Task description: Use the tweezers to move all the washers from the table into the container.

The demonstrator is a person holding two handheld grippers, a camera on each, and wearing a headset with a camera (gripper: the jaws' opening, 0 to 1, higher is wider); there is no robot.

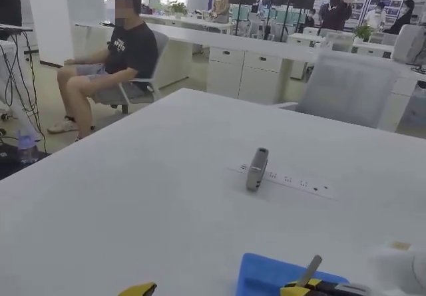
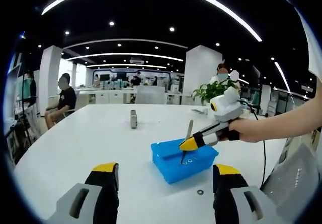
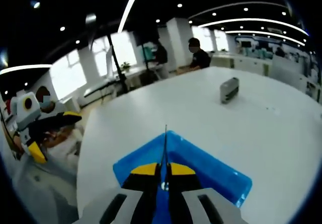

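Note:
In the left gripper view my right gripper (image 2: 192, 143) is shut on metal tweezers (image 2: 187, 136), whose tips dip into the blue container (image 2: 171, 166). A few small washers (image 2: 190, 160) lie inside the container. One washer (image 2: 200, 192) lies on the white table just in front of it. My left gripper (image 2: 166, 183) hovers open and holds nothing, near the container's front. In the right gripper view the tweezers (image 3: 164, 146) run forward over the blue container (image 3: 211, 171) from the shut right gripper (image 3: 164, 171). The head view catches the tweezers (image 1: 311, 269) above the container (image 1: 266, 273).
A grey device (image 1: 257, 168) stands on a white power strip (image 1: 296, 181) mid-table. A person sits on a chair (image 1: 150, 76) at the far left. An office chair (image 1: 346, 86) stands at the far table edge. A potted plant (image 2: 211, 90) is beyond the table.

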